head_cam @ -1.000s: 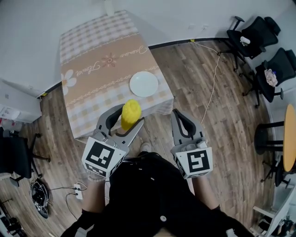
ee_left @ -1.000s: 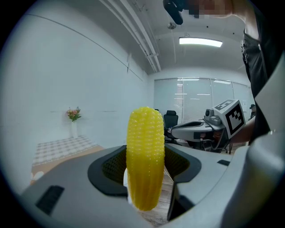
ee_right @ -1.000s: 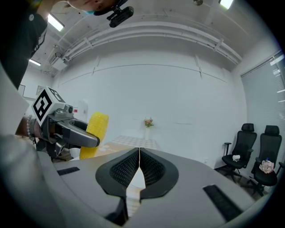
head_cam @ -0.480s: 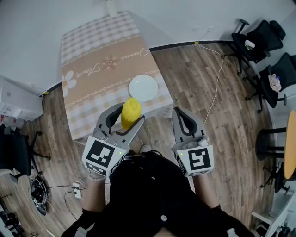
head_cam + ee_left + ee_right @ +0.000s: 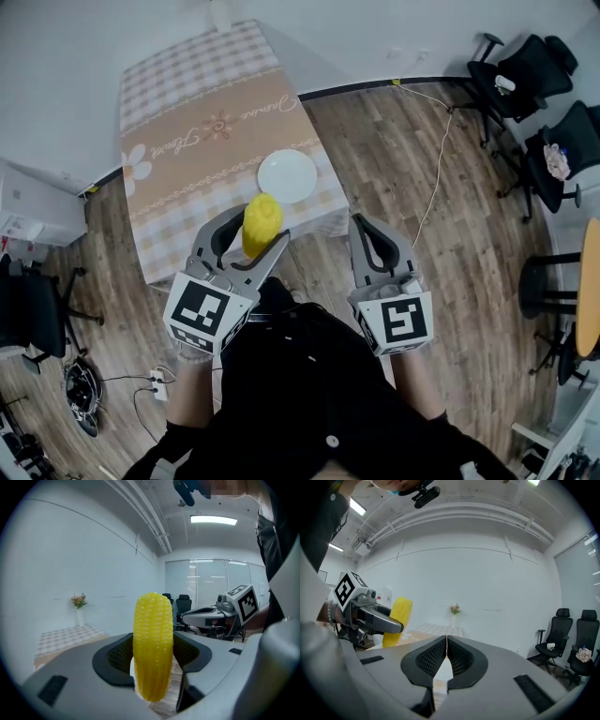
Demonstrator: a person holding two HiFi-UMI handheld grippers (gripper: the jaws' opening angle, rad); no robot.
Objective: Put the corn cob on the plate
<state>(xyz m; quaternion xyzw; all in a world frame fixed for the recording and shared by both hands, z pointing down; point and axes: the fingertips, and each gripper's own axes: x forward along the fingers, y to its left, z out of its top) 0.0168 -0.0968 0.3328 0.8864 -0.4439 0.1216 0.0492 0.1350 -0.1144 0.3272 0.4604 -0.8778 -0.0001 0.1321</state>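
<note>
Corn cob is clamped in my left gripper, jaws closed on its lower half. In the left gripper view it stands upright, long axis crossing the jaws, and most of its length pokes up above them. It is in the air, not on anything. From the head view it sits over the near edge of the table, which has a checked cloth.

The plate is white, empty, and lies flat near that same near edge. It is ahead of the cob and a bit to my right, close but apart, with a strip of cloth showing between them. So I judge the move to be forward and slightly right, then down. The upright cob will likely need tipping over to lie flat, or it may roll when let go.

My left hand does this alone. The right gripper has its jaws pressed together with nothing between them. It is held off to the right of the table over bare wood floor, level with the left, and the plate is well off to its left. From its own view I see the cob out to its left.
</note>
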